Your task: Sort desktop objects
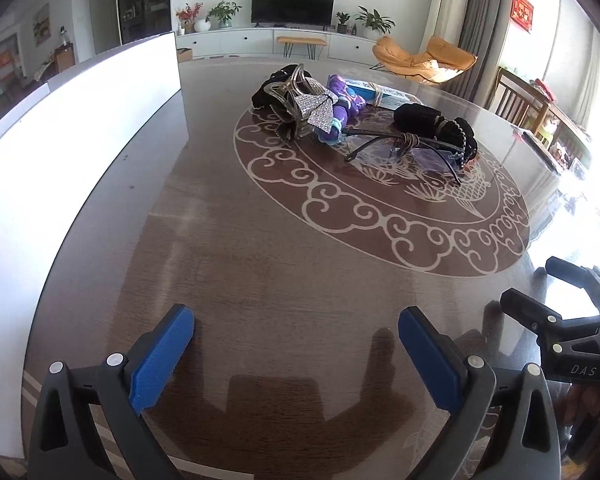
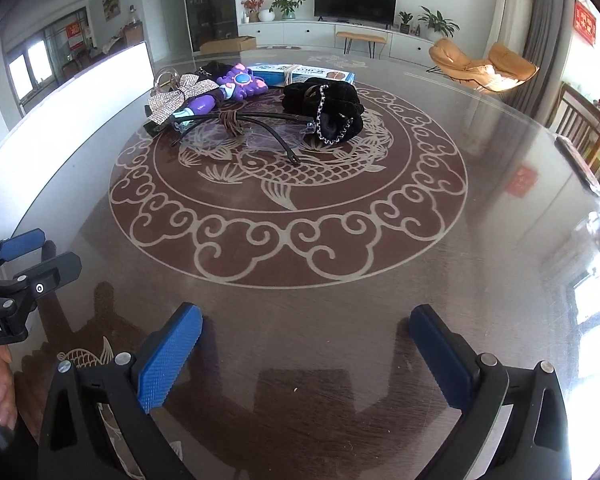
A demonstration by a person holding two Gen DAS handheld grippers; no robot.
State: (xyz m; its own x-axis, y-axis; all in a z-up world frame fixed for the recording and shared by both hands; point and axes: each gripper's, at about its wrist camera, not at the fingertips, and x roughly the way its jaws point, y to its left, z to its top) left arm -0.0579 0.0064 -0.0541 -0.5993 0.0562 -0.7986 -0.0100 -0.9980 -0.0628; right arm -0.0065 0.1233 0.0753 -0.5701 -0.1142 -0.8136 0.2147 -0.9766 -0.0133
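The clear claw hair clip (image 1: 288,92) is half buried under the sequinned silver bow (image 1: 314,106), and the blue-and-white box (image 2: 304,73) at twelve o'clock is mostly masked by the pile; its print is too small to read. All the objects sit clustered at the far edge of the glossy brown round table (image 2: 340,320), on its pale fish-and-cloud medallion: a purple plastic toy (image 2: 236,86), thin-framed glasses (image 2: 244,130) with a brown band looped around them, and a fuzzy black scrunchie (image 2: 328,108). At six o'clock, the left gripper (image 1: 296,344) and right gripper (image 2: 306,340) hover wide apart, ribbed blue pads gripping nothing.
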